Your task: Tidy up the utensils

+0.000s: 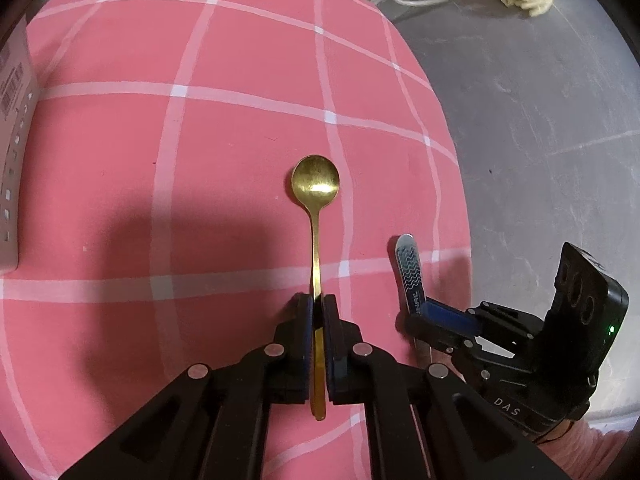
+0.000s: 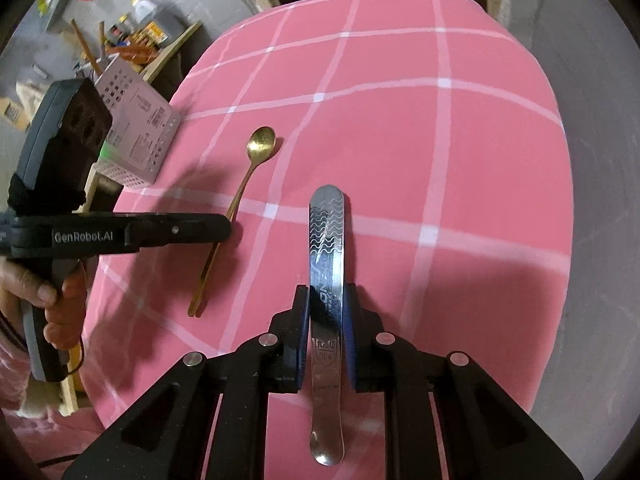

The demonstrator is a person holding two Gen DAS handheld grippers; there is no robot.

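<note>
A gold spoon (image 1: 316,184) points its bowl away from me over the pink checked tablecloth (image 1: 200,140), and my left gripper (image 1: 318,304) is shut on the middle of its handle. In the right wrist view the gold spoon (image 2: 262,140) sits low at the cloth, with the left gripper (image 2: 224,226) side-on across its handle. My right gripper (image 2: 326,292) has its pads against a silver utensil (image 2: 326,236), whose wave-patterned handle end points away. The left wrist view shows the right gripper (image 1: 420,312) at the table's right edge, holding the silver utensil (image 1: 408,264).
A white perforated holder box (image 2: 136,120) stands at the table's left side, also at the frame edge (image 1: 12,160). Grey floor (image 1: 540,140) lies past the right table edge. A shelf with bottles (image 2: 148,28) stands behind the box. A person's hand (image 2: 36,288) grips the left tool.
</note>
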